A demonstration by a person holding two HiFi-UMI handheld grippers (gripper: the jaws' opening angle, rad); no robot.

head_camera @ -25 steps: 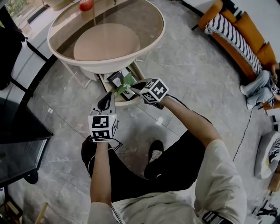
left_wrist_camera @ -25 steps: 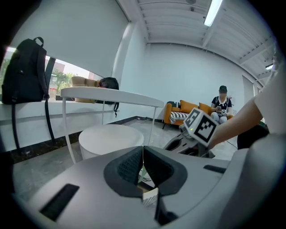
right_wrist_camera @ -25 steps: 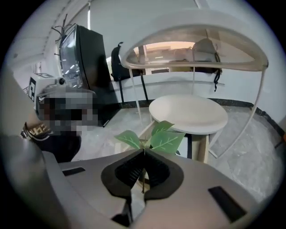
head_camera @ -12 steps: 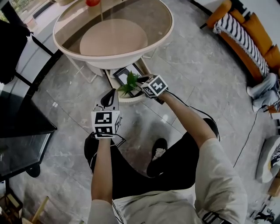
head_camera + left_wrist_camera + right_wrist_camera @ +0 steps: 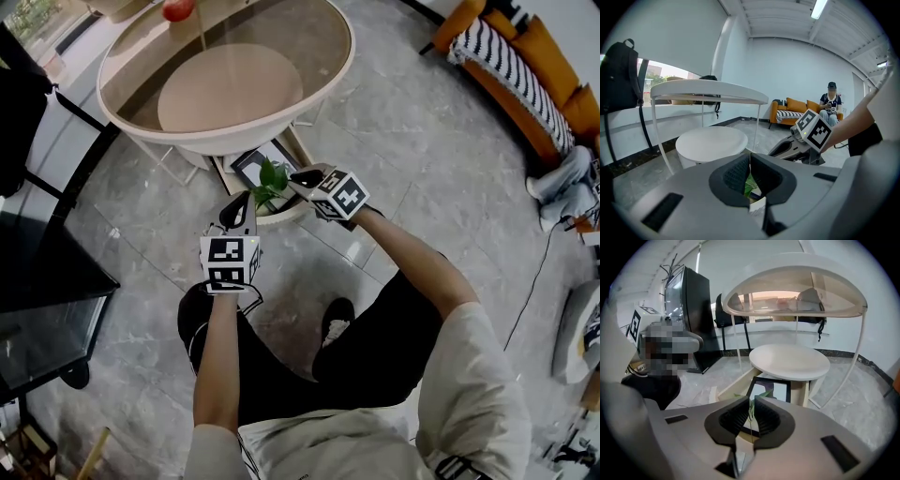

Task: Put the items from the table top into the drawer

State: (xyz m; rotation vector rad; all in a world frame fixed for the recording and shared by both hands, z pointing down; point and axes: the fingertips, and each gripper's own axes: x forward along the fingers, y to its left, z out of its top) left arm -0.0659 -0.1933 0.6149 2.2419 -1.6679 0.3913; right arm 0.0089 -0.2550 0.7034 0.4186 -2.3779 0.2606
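Right gripper [image 5: 296,176] tight on leafy sprig [image 5: 271,178] over the open drawer [image 5: 279,216]; left gripper [image 5: 236,202] beside it, jaws together, empty.

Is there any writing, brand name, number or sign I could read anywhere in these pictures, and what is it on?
No text can be read anywhere.
Left marker cube and right marker cube: black-and-white square patterns only, no letters or digits.
Framed picture in the drawer: too small to tell whether it carries any print.
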